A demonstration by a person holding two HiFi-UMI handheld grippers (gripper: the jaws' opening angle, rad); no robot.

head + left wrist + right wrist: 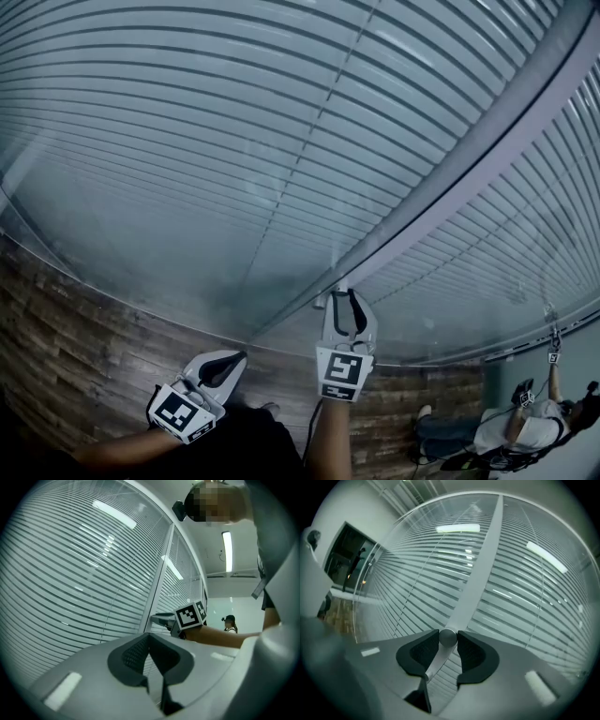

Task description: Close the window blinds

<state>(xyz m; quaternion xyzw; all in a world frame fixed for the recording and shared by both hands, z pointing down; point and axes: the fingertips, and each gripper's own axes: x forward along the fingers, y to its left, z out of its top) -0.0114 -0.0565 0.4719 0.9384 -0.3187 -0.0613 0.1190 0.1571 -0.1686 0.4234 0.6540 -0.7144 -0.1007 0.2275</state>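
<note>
one tilt wand [434, 662] clamped in right gripper [448, 639], left gripper [150, 639] closed, empty, window blinds [234, 141] ahead

The left white plastic gripper with black pads [236, 358] sits low on a bare forearm [111, 452], its jaws together and empty. Just right of it, the right white gripper [344, 298] reaches further ahead, its pads pinching a small grey round knob [448, 637].

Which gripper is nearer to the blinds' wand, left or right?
Right. The right gripper has its fingers closed on the wand; the left gripper is lower and to the left, apart from it.
</note>
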